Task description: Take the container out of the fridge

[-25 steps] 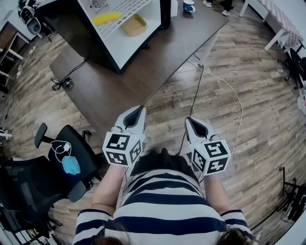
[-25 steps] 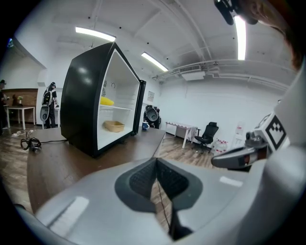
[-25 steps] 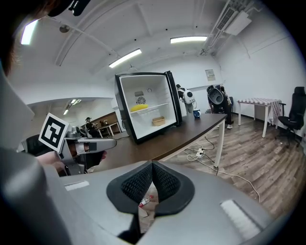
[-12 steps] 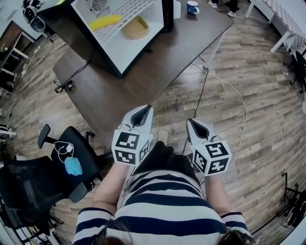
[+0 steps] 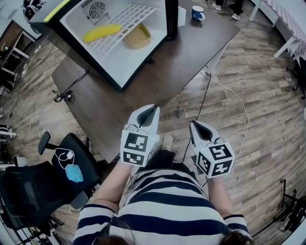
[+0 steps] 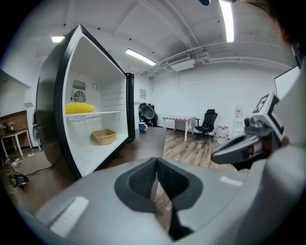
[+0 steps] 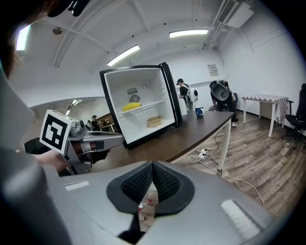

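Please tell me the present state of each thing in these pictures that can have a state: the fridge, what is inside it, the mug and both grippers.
Fridge: door open.
Container: inside the fridge, below the shelf, not held.
Yellow item: lying on the fridge shelf.
Mug: upright, outside the fridge.
Left gripper: shut, empty, away from the fridge.
Right gripper: shut, empty, away from the fridge.

Fridge (image 5: 125, 63) on table (image 5: 143, 93). Container (image 5: 137, 37) in lower compartment, banana (image 5: 101, 32) on shelf (image 5: 128, 15) above. Mug (image 5: 197, 13) right of fridge.
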Demonstrator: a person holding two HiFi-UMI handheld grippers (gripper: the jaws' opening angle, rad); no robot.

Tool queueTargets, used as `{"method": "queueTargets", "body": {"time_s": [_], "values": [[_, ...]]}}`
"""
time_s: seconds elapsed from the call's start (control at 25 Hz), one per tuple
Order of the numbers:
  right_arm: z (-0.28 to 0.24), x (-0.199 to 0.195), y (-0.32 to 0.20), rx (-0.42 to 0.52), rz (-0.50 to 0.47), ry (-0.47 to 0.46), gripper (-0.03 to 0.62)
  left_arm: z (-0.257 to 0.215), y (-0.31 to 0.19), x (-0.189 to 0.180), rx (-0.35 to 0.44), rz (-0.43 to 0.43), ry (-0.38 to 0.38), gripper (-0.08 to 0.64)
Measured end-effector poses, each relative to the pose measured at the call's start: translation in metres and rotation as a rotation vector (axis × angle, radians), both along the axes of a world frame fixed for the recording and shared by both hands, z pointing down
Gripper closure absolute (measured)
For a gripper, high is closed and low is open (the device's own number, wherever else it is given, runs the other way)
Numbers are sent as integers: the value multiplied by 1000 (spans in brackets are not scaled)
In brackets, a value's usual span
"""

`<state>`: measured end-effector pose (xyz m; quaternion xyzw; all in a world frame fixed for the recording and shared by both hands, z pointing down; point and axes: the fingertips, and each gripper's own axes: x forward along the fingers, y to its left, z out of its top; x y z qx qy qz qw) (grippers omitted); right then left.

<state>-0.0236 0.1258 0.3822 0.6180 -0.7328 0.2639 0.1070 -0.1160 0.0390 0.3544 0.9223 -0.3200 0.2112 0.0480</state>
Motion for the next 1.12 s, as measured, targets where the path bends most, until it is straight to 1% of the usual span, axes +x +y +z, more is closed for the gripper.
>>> {"method": "queueTargets", "body": {"time_s": [0.36, 0.68, 0.92, 1.12], "values": [[5, 9, -64, -21, -32, -6, 595, 1, -64, 16, 31, 5, -44, 560], [13, 10, -112, -49, -45, -2, 595, 17, -105, 21, 6, 30, -76, 560], [14, 4, -130, -75, -72, 17, 595, 26, -127, 18, -23, 24, -70, 560], [19, 10, -144, -85, -93, 18, 595, 29, -145, 25, -16, 9, -86, 560]]}}
